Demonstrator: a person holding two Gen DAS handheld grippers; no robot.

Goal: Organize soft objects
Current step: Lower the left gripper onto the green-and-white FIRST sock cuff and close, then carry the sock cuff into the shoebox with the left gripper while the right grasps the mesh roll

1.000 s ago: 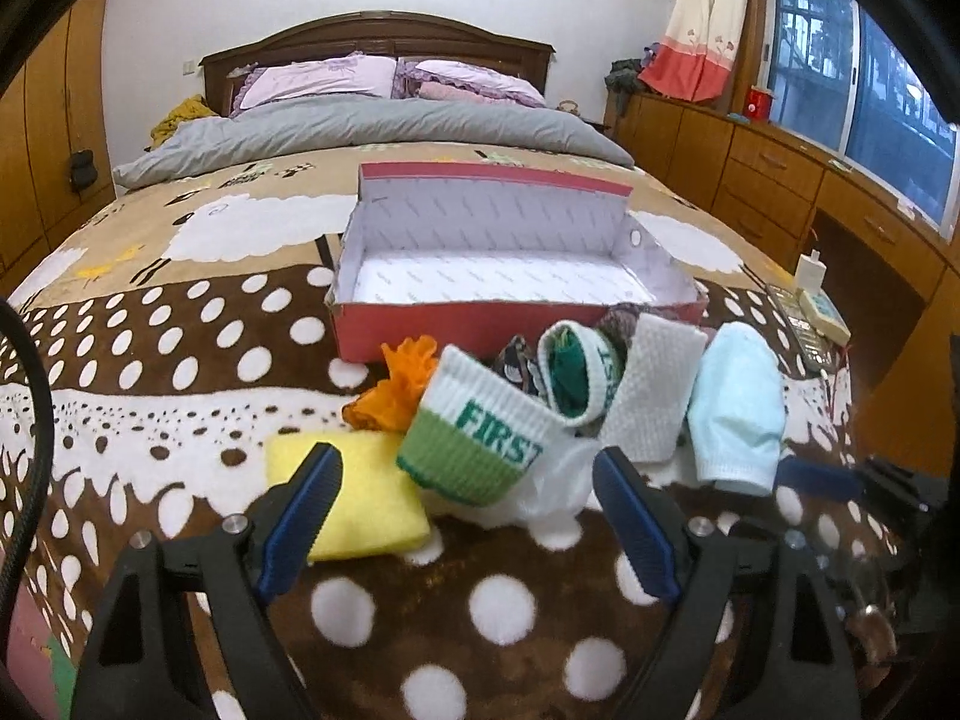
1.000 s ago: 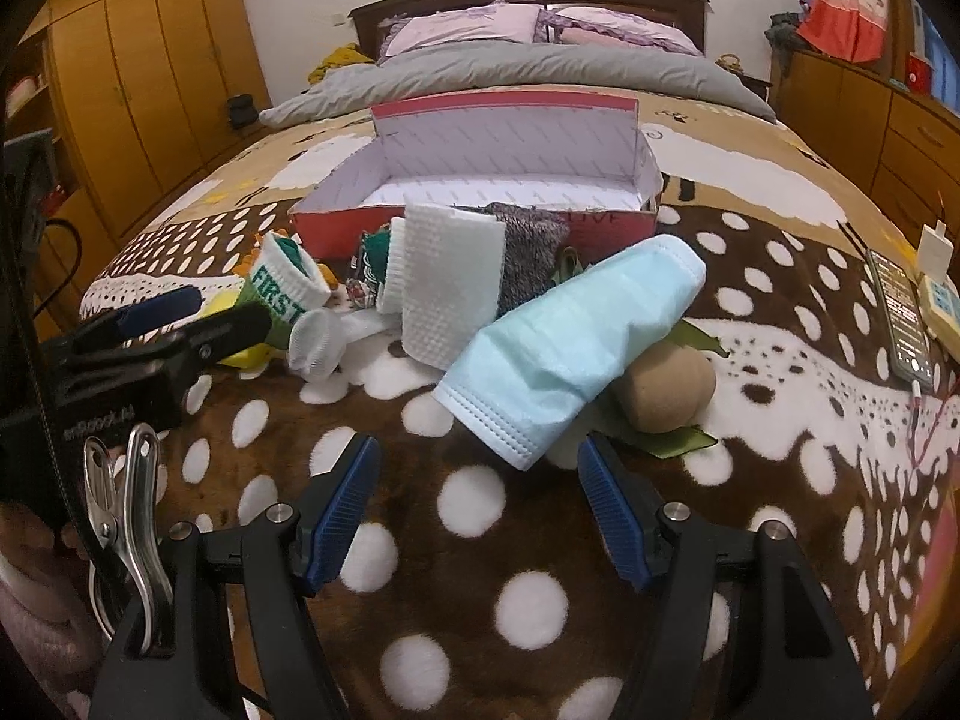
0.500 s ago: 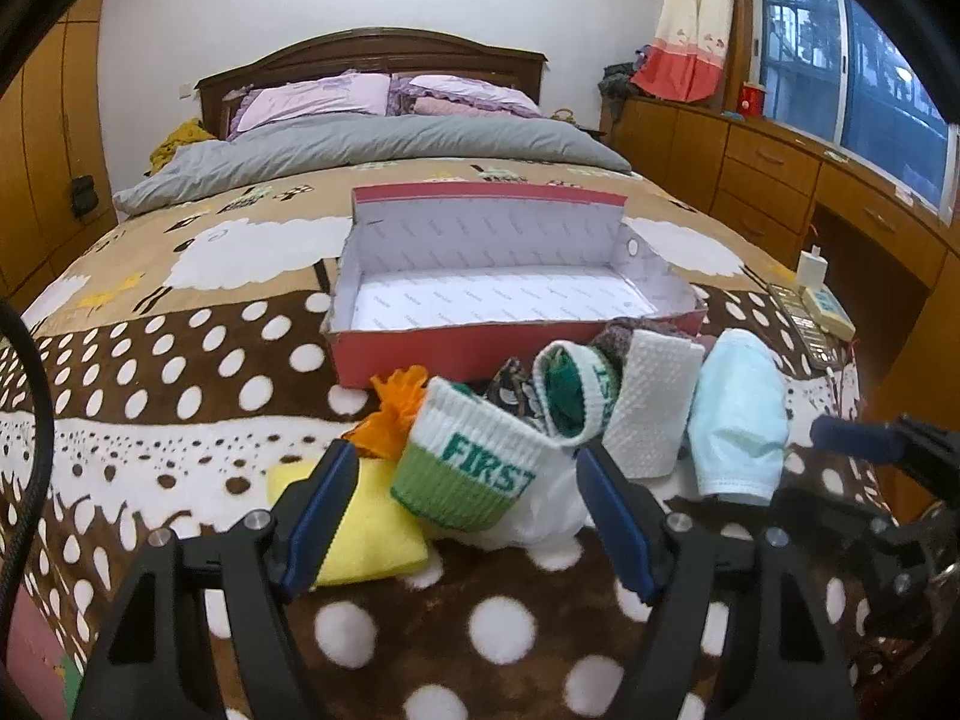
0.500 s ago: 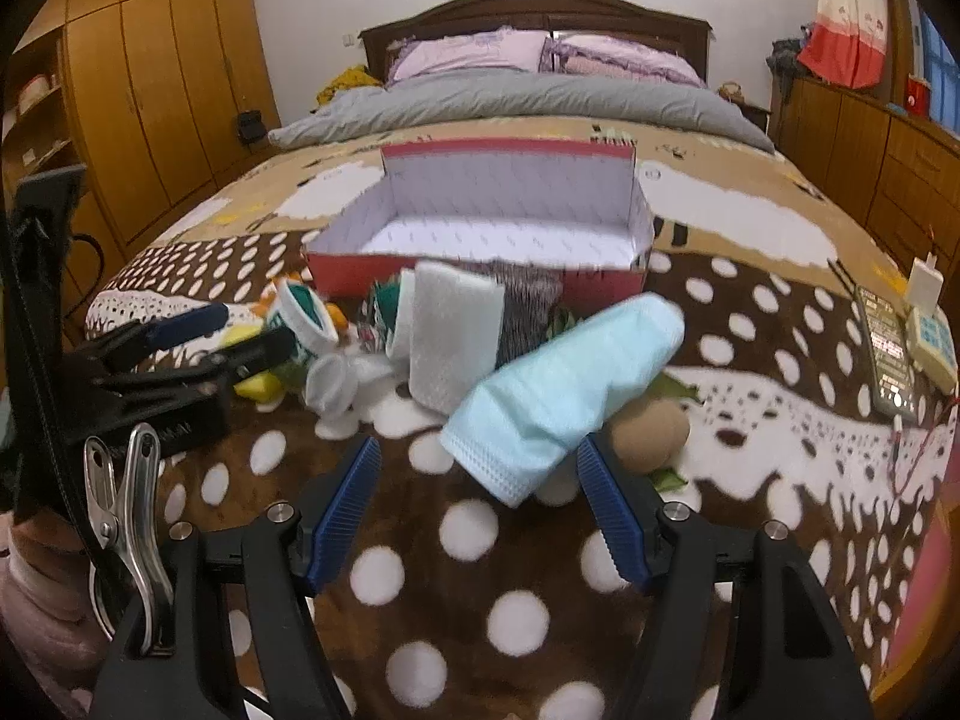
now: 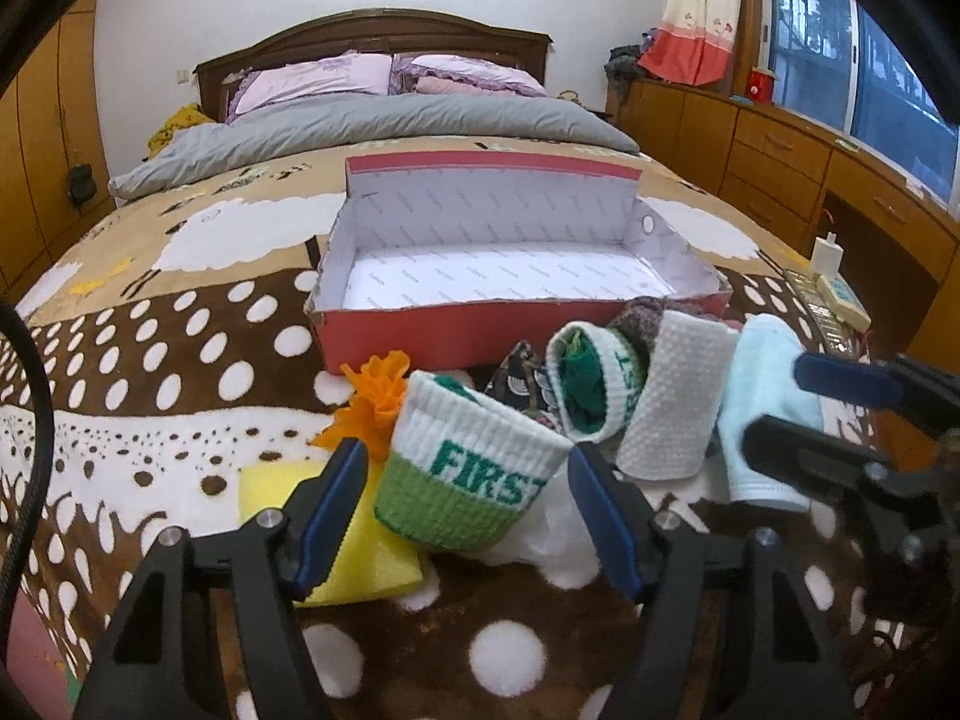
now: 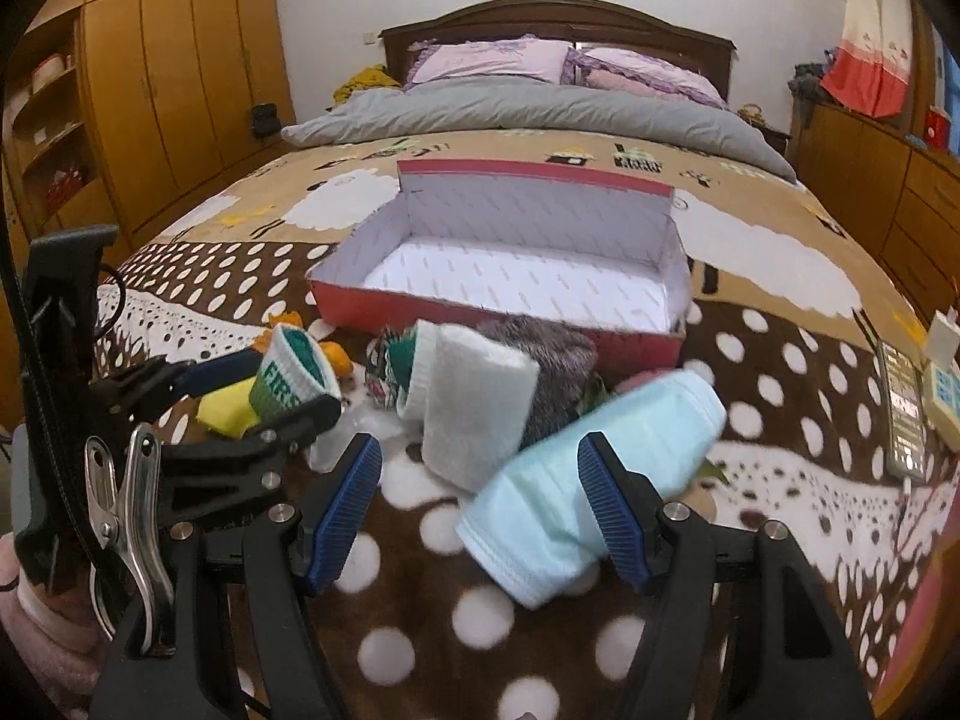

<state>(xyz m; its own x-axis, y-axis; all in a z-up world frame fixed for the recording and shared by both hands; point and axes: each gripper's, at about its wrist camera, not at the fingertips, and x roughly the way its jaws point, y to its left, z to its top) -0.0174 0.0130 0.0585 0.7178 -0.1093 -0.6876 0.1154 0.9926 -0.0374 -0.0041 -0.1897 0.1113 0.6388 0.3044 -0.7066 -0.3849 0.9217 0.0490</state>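
Since a second ago my left claw has narrowed around the green-and-white FIRST wristband, and its jaws are closing now: the band stands between the blue pads, though I cannot tell that they press on it. My right claw has lifted a little, so the pile looks smaller under it; its jaws stand apart with nothing gripped, the pale blue cloth lying on the blanket beyond and partly between its fingers.

Nearest me is the brown blanket with white dots. On it, just left of the wristband, lies a yellow sponge, partly behind my left finger. Behind the sponge sits an orange ruffled piece. Under the wristband's right side shows some thin white plastic.

Further right in the pile come a second green-and-white wristband lying on its side, a white waffle-knit cloth leaning against it, and a dark fuzzy knit behind that. A patterned dark fabric peeks out between the two bands.

Beyond the pile stands the open red box with its white lining bare. Farther back are the grey duvet, pink pillows and the wooden headboard.
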